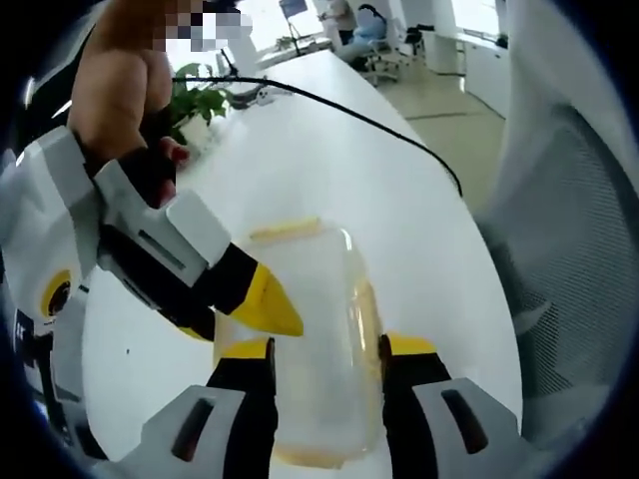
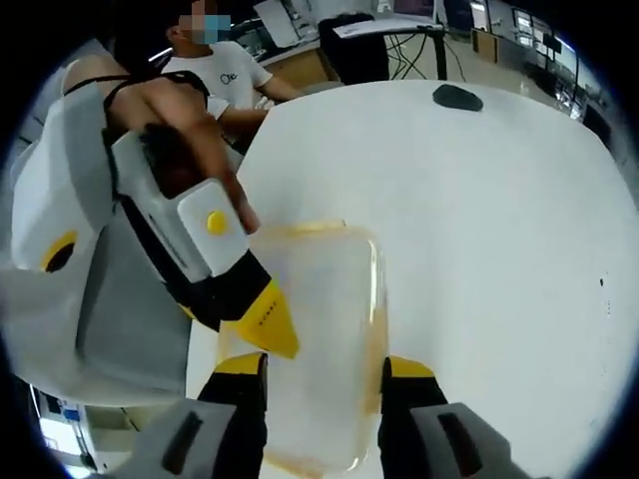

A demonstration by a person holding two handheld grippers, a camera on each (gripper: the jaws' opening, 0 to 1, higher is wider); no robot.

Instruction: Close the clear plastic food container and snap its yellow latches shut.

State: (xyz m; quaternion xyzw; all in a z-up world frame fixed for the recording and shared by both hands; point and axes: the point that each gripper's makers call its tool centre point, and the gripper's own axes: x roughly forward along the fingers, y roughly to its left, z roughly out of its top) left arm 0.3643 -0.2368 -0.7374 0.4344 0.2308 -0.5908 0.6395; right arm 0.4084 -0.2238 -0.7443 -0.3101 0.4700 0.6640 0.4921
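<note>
At the left of the left gripper view, we are seeing the right tongs (image 1: 275, 309) reaching in with their yellow tip over the near left corner of the clear container (image 1: 315, 349); whether they are pinched together we cannot tell. Lower middle of that frame, we are holding the left tongs (image 1: 324, 347) open, one jaw either side of the container, which is sitting on the white table (image 1: 329, 140) with a yellow latch (image 1: 285, 230) at its far end. Moving to the right gripper view, the left tongs (image 2: 270, 324) are angling in from the left, while the right tongs (image 2: 324, 367) are spread wide astride the container (image 2: 310, 339). We are judging the container light, thin-walled, springy and slippery, likely to skid on the smooth table. We are favouring pressing down on the lid's stiff rim and pushing each latch near its hinge.
</note>
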